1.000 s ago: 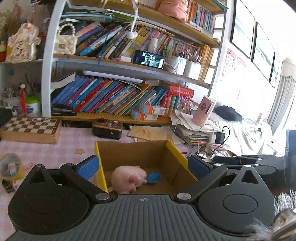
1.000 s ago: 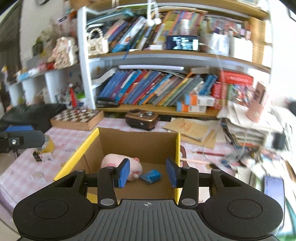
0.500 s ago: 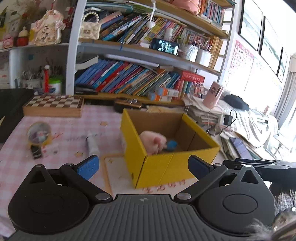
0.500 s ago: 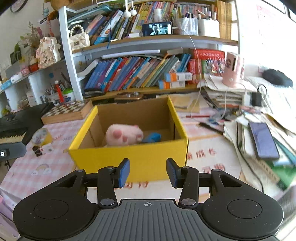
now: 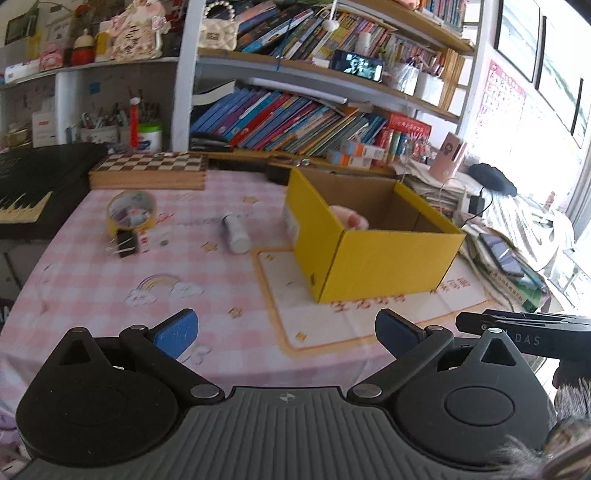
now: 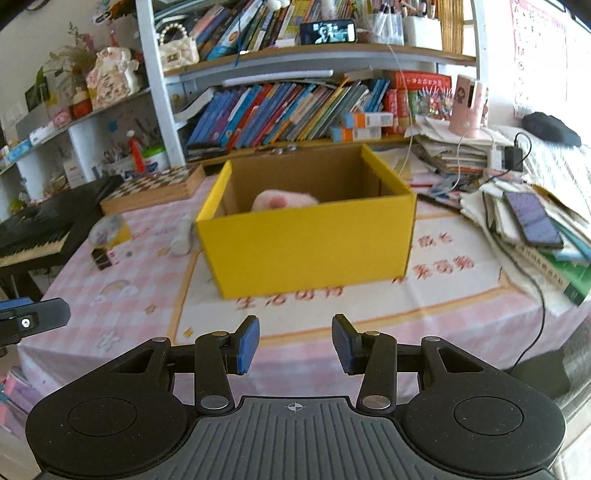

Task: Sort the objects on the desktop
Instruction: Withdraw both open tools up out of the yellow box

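Both tongs are held apart and empty, the left tongs (image 5: 284,332) wide, the right tongs (image 6: 294,343) narrower. The yellow box (image 6: 306,240) is seen on the pink surface (image 5: 110,280), with a pink toy (image 6: 284,201) inside.

Leaning books (image 6: 280,110) on shelf, phone (image 6: 327,32) playing video above, chessboard (image 5: 147,170), what looks like a keyboard (image 6: 33,236) at left

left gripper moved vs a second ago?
Yes. The left gripper has backed away from the yellow box: earlier its fingers straddled the box, now the whole box sits ahead.
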`<control>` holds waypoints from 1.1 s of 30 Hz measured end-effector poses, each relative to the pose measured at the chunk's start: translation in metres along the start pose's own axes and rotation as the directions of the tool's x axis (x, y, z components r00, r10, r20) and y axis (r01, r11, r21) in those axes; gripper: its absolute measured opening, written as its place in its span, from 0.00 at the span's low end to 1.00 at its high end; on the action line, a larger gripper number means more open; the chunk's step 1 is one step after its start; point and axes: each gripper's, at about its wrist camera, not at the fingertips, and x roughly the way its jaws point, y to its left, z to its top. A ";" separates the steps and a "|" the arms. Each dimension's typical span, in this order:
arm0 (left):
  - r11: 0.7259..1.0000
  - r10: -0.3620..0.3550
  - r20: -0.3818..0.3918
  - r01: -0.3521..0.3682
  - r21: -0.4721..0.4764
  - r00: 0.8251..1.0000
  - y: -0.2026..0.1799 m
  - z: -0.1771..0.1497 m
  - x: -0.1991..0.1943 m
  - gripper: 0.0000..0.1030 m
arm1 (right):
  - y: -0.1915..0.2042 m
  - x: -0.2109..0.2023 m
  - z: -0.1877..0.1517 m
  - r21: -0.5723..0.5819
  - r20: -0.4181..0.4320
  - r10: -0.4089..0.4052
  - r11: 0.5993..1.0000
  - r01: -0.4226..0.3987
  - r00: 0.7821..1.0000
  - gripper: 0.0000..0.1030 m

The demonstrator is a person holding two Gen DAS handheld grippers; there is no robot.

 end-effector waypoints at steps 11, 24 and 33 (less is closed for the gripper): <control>0.999 0.026 -0.048 -0.029 -0.044 0.998 0.033 -0.020 -0.016 1.00 | 0.050 0.003 -0.023 -0.081 -0.077 0.081 0.993 -0.087 0.994 0.43; 0.995 0.065 -0.048 -0.069 -0.070 0.997 0.062 -0.027 -0.027 1.00 | 0.099 0.011 -0.029 -0.184 -0.122 0.143 0.969 -0.164 0.982 0.51; 0.984 0.117 -0.036 -0.121 -0.130 0.992 0.087 -0.032 -0.040 1.00 | 0.137 0.013 -0.030 -0.301 -0.157 0.197 0.924 -0.237 0.968 0.54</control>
